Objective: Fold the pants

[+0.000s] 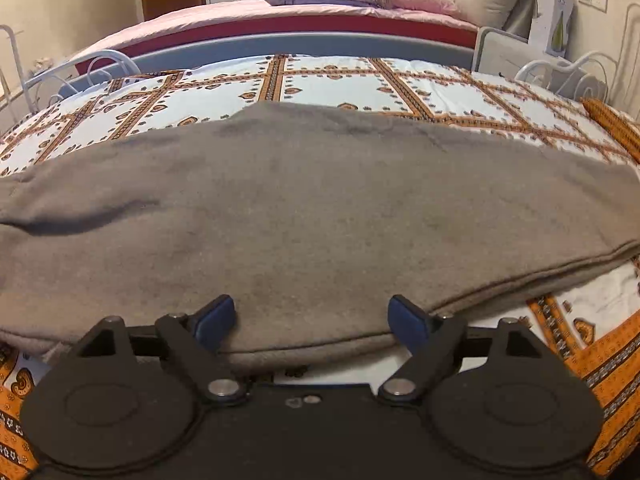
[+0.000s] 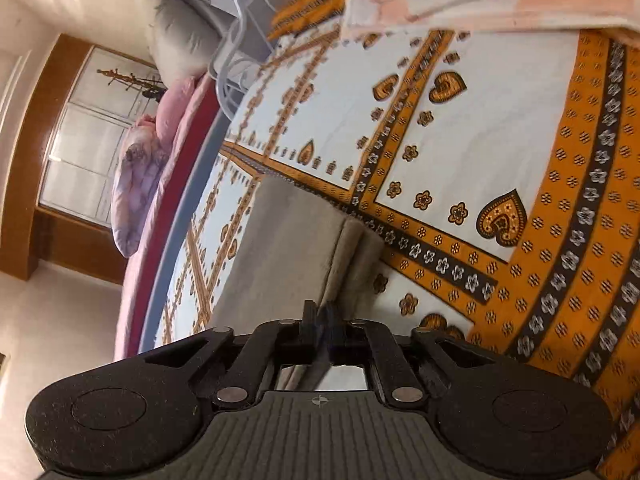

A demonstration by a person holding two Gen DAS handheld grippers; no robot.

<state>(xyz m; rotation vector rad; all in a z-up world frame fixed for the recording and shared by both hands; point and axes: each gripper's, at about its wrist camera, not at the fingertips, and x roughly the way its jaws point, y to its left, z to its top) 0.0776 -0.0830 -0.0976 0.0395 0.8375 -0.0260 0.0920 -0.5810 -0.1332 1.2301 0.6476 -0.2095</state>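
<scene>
Lying lengthwise across the patterned bedspread (image 1: 360, 84), the grey pants (image 1: 304, 208) look already doubled leg on leg. The left gripper (image 1: 310, 316) hovers spread at their near edge; the right gripper (image 2: 320, 320) pinches one end, likely ready to carry it across.

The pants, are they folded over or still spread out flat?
Folded over: the gray pants show doubled layers stacked along their near edge.

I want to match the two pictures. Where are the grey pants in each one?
Left wrist view: the grey pants stretch across the middle, near edge between the open left gripper.
Right wrist view: the pants run up from the bottom centre, pinched by the right gripper.
Shared landmark: the orange patterned bedsheet.
</scene>
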